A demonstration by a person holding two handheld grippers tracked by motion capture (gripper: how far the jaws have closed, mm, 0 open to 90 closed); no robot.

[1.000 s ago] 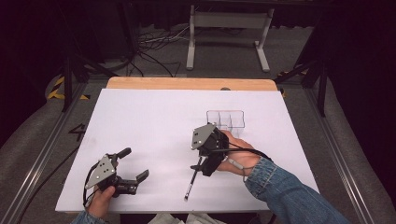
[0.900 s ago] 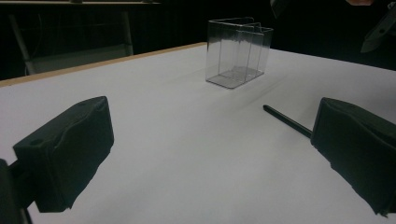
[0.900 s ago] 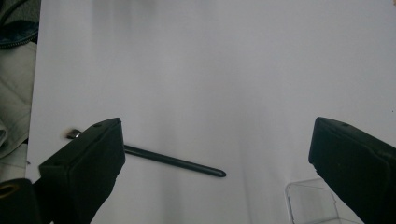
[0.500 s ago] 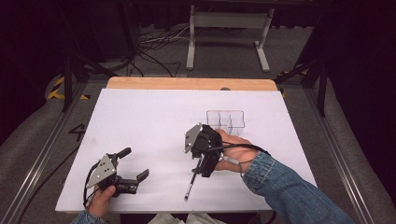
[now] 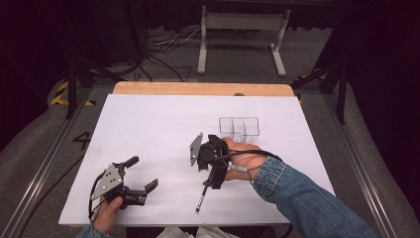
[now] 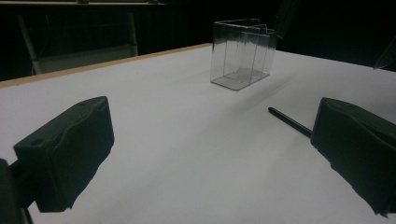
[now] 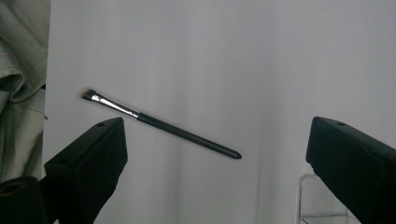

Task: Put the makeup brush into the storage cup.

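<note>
CHANGE: right gripper (image 5: 212, 174) had slid left over the thin black silver-ferruled makeup brush (image 7: 161, 124), likely lining up a pick | BRUSH: flat on white table (image 5: 148, 129), near the person's edge, short of clear plastic compartment organiser (image 5: 239, 127) | RIGHT: hovered above, jaws wide (nothing held) | LEFT: left gripper (image 5: 132, 188) rested left of brush, jaws wide

A clear divided holder (image 5: 239, 128) stands on the white table (image 5: 148, 124).

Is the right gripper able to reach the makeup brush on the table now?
Probably yes. The right gripper hovers over the makeup brush, jaws wide open, and nothing lies between them on the white table.
</note>
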